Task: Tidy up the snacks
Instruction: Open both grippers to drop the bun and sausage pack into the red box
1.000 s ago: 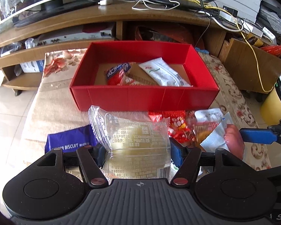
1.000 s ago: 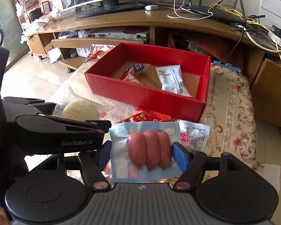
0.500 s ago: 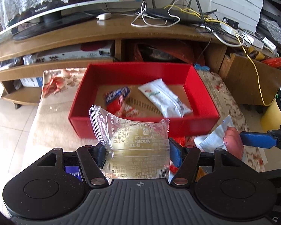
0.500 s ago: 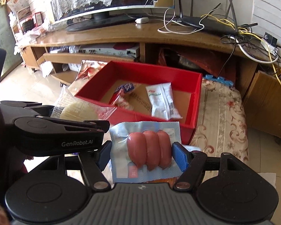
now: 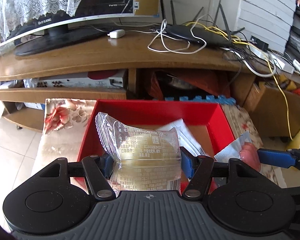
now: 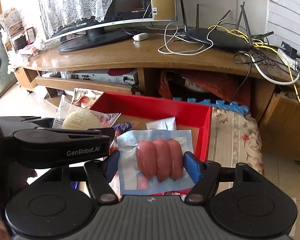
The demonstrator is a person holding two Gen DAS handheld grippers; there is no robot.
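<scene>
My left gripper (image 5: 147, 164) holds a clear packet with a round yellow cake (image 5: 146, 146) above the near left part of the red box (image 5: 158, 108). Its jaws are easing open, with the pads still on the packet. To its right, my right gripper (image 6: 151, 164) is shut on a blue vacuum pack of three pink sausages (image 6: 160, 160), over the near wall of the red box (image 6: 150, 104). Inside the box lie a white sachet (image 6: 162, 123) and a red-and-blue wrapper, mostly hidden by the held packs. The cake packet (image 6: 82, 118) and sausage pack (image 5: 248, 154) each show in the other view.
The box rests on a floral cloth (image 6: 236, 132) over a low table. Just behind stands a wooden TV stand (image 5: 130, 58) with a monitor (image 5: 56, 16), a router (image 5: 198, 34) and tangled cables. Tiled floor (image 5: 8, 150) lies to the left.
Both grippers have moved forward and a little up with their packs, from over the loose snacks in front of the box to over the box itself.
</scene>
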